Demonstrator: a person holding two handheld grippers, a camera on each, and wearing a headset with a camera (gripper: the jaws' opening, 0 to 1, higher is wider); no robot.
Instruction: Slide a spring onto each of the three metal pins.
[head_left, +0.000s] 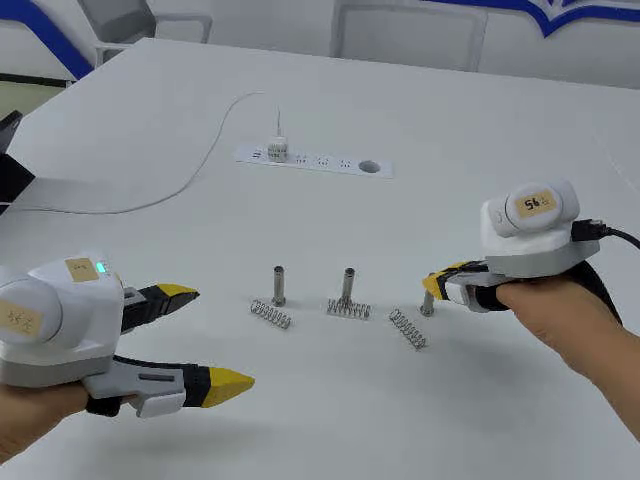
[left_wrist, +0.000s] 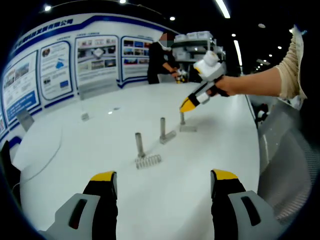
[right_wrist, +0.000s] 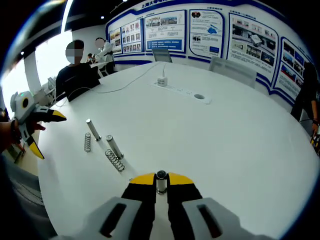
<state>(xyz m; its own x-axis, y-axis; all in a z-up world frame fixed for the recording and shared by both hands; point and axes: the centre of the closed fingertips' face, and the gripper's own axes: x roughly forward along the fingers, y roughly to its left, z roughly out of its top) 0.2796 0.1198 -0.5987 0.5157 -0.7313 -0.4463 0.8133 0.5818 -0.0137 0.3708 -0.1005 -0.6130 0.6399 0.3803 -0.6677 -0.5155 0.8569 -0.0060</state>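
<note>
Left gripper (left_wrist: 164, 176) jaws gape wide, springs (left_wrist: 148, 160) ahead; right gripper (right_wrist: 161, 180) jaws seemingly clamp a pin (right_wrist: 161, 175) between them. Springs look light, bendy: pinch mid-coil gently.

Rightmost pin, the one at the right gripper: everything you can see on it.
The rightmost pin is a short, shiny grey metal cylinder with a round top. It stands upright on the white table and has no spring on it. The right gripper has its yellow-tipped jaws closed around its upper part. A spring lies flat close beside its base.
</note>
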